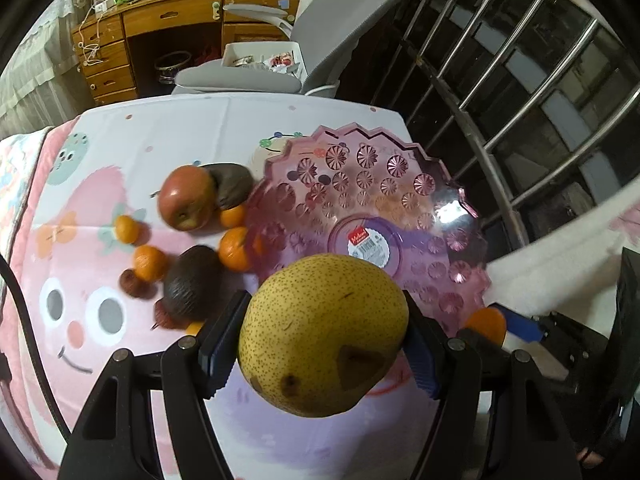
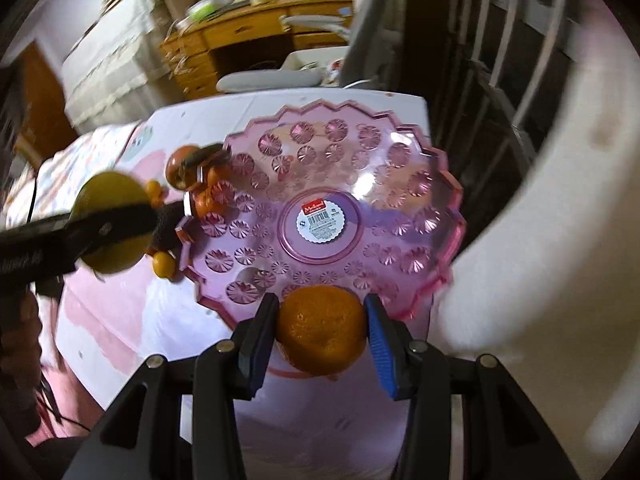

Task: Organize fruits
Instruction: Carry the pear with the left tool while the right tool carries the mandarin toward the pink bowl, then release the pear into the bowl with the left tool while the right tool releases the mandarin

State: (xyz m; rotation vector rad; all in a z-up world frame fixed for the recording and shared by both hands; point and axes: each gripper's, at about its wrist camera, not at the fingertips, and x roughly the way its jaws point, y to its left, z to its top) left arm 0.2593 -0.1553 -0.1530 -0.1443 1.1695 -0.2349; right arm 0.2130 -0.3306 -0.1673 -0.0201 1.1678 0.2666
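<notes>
My left gripper (image 1: 324, 340) is shut on a yellow pear (image 1: 324, 336) and holds it above the near rim of the pink plastic fruit plate (image 1: 400, 184). My right gripper (image 2: 322, 332) is shut on a tangerine (image 2: 322, 330) at the near rim of the same plate (image 2: 400, 168). The plate holds no fruit. Left of the plate lie a red apple (image 1: 186, 198), two dark avocados (image 1: 192, 282), and several small tangerines (image 1: 236, 248). The left gripper with the pear also shows in the right wrist view (image 2: 112, 228).
The table wears a pink cartoon cloth (image 1: 100, 280). A grey office chair (image 1: 280, 68) and a wooden desk (image 1: 168, 20) stand beyond the far edge. Metal window bars (image 1: 520, 80) run along the right. A white cloth (image 2: 540, 200) lies right of the plate.
</notes>
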